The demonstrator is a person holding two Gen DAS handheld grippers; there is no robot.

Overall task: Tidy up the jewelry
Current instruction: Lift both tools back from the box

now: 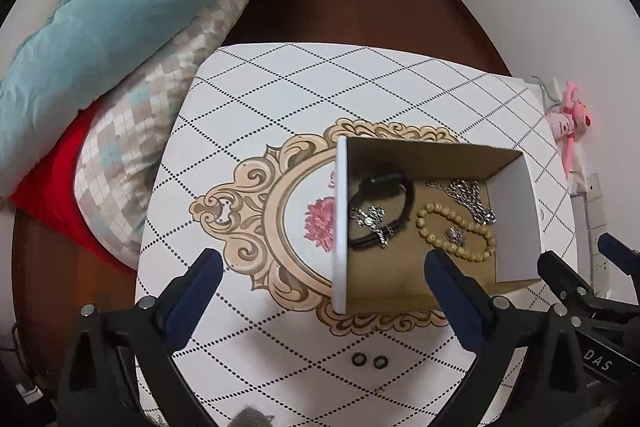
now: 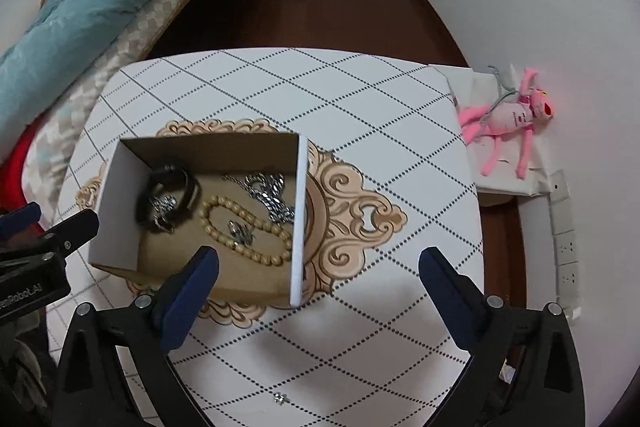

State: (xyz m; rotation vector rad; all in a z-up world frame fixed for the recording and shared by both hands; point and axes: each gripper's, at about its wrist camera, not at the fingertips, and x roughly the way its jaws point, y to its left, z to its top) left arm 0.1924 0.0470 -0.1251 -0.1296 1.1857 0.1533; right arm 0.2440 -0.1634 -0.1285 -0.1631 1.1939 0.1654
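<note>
We've got the left gripper (image 1: 320, 279) spread wide and empty over the table (image 1: 280, 87), two small black rings (image 1: 370, 360) lying loose just below it; the cardboard box (image 1: 516, 219) already holds the bead bracelet (image 1: 456, 233). Right gripper (image 2: 318, 277) gapes empty too, a tiny stud (image 2: 280, 398) beneath; we'd come straight down, pinching low so nothing skitters.

An open cardboard box (image 1: 516, 211) sits on the patterned table (image 1: 280, 99), right of its floral medallion. Inside lie a black bracelet (image 1: 404, 201) with a silver charm, a beaded bracelet (image 1: 456, 231) and a silver chain (image 1: 468, 197). Two small black rings (image 1: 370, 360) rest on the near tabletop. The left gripper (image 1: 320, 263) hangs wide apart, empty, its right finger over the box's near edge.
</note>
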